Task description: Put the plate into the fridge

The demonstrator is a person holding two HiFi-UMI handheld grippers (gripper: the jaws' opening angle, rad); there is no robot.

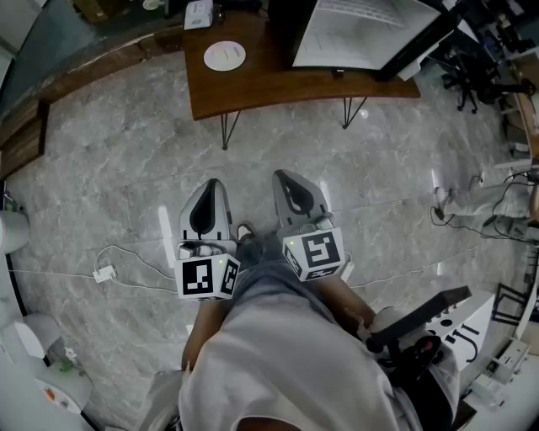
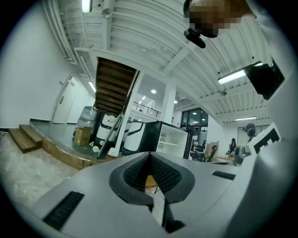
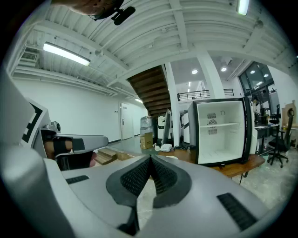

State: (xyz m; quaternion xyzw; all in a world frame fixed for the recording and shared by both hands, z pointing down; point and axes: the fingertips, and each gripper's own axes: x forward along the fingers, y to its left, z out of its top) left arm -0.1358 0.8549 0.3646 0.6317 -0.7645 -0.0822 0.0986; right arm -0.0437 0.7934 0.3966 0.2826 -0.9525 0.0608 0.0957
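Note:
A round white plate (image 1: 225, 55) lies on the brown wooden table (image 1: 253, 84) at the far side of the floor. To its right on the same table stands a small black fridge (image 1: 362, 34) with its door open and a white inside (image 3: 221, 135); it also shows in the left gripper view as a black fridge (image 2: 171, 139). My left gripper (image 1: 212, 185) and right gripper (image 1: 283, 177) are held side by side close to the person's body, well short of the table. Both have their jaws together with nothing between them, as the left gripper (image 2: 150, 156) and right gripper (image 3: 150, 161) show in their own views.
A white box (image 1: 199, 14) sits at the table's back left. A white cable with a plug (image 1: 105, 273) trails over the grey stone floor at the left. White machines (image 1: 29, 345) stand at the lower left, a black stand (image 1: 421, 324) at the lower right, a wooden step (image 1: 25, 139) on the left.

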